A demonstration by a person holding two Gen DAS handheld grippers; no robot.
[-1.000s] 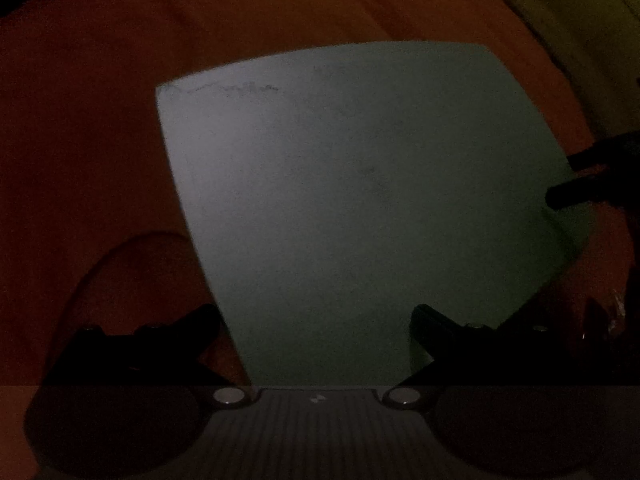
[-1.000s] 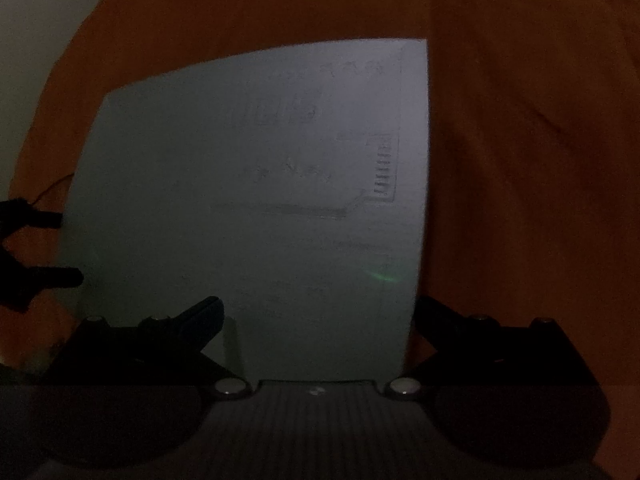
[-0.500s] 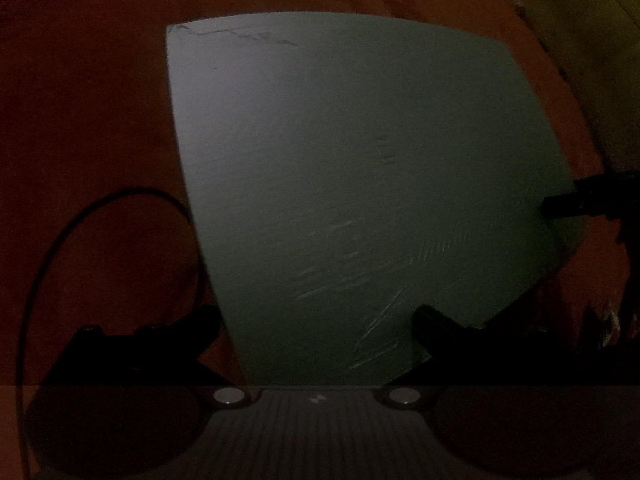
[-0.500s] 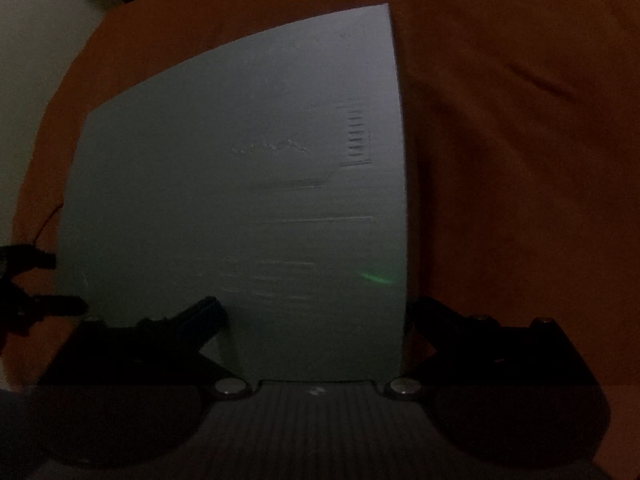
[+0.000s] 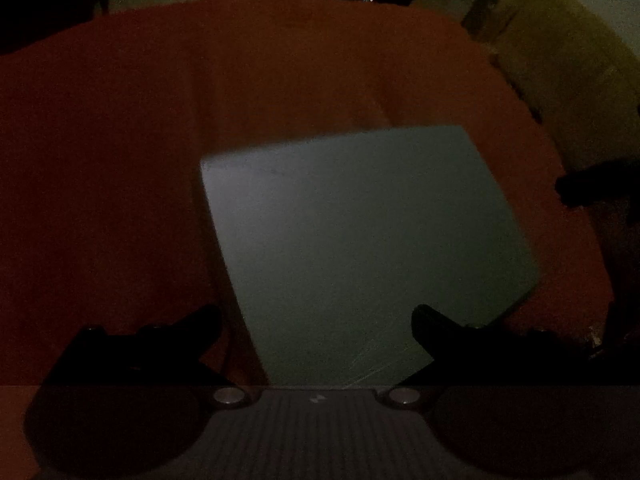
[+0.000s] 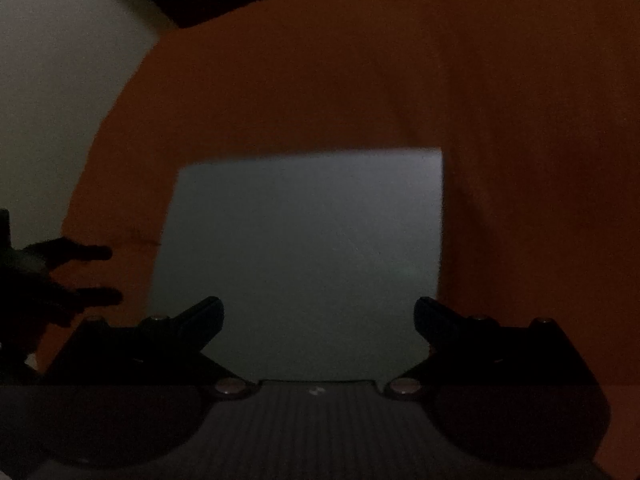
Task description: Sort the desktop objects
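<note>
Two views: from the left wrist, the open left hand-held gripper [image 5: 316, 320] hovers over a grey sheet [image 5: 360, 240] on the orange-covered counter [image 5: 120, 160]. From the right wrist, the right hand-held gripper [image 6: 318, 314] gapes too; sheet released, apparently placed

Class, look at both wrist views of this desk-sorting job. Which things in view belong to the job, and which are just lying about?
Belongs to the job:
- grey sheet, flat on the cloth
- left gripper, open
- right gripper, open

Just lying about:
- orange cloth covering the desk
- yellow sofa beyond the desk's edge
- pale floor
</note>
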